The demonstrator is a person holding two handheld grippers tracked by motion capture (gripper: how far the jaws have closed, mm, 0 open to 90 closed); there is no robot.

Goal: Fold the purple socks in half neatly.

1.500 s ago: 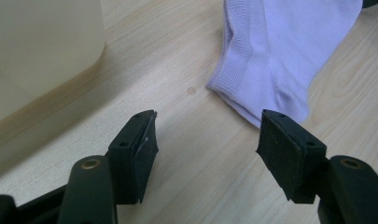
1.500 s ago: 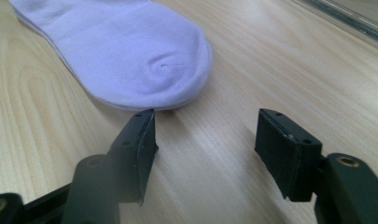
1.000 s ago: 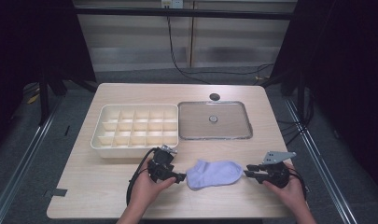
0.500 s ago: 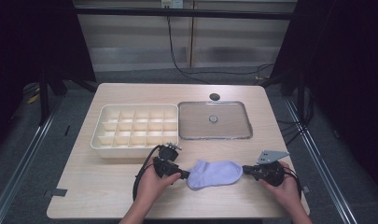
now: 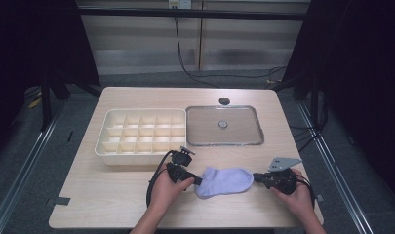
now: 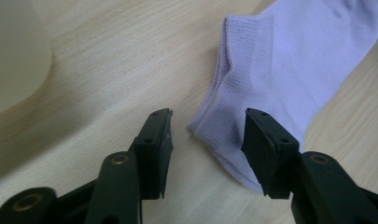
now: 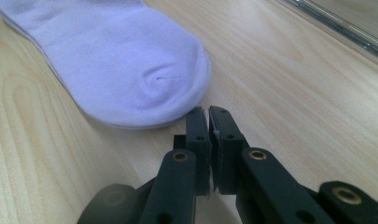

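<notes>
Since the earlier high view the left gripper (image 5: 197, 181) has slid in toward the sock (image 5: 224, 181) and its jaws have just been closing; the right gripper (image 5: 256, 178) has come up against the toe end and closed.

Left gripper (image 6: 207, 128): jaws about half open, straddling the cuff edge of the sock (image 6: 289, 70). One pad rests over the fabric, the other stands clear on bare wood; no pinch yet. Right gripper (image 7: 207, 114): jaws fully together, tips right at the toe of the sock (image 7: 130, 60). Can't tell whether any fabric is caught between them; it looks like they just miss the edge.

The sock lies flat on the table (image 5: 112, 195) near the front edge, between the two grippers. Behind it sit the compartment tray (image 5: 103, 146), empty, and just beside that a clear lid (image 5: 223, 126).

Step in hand, as I judge it: taking hold of the sock at both ends. Next move calls for the left jaws to shut on the cuff, and for checking that the right has the toe.
</notes>
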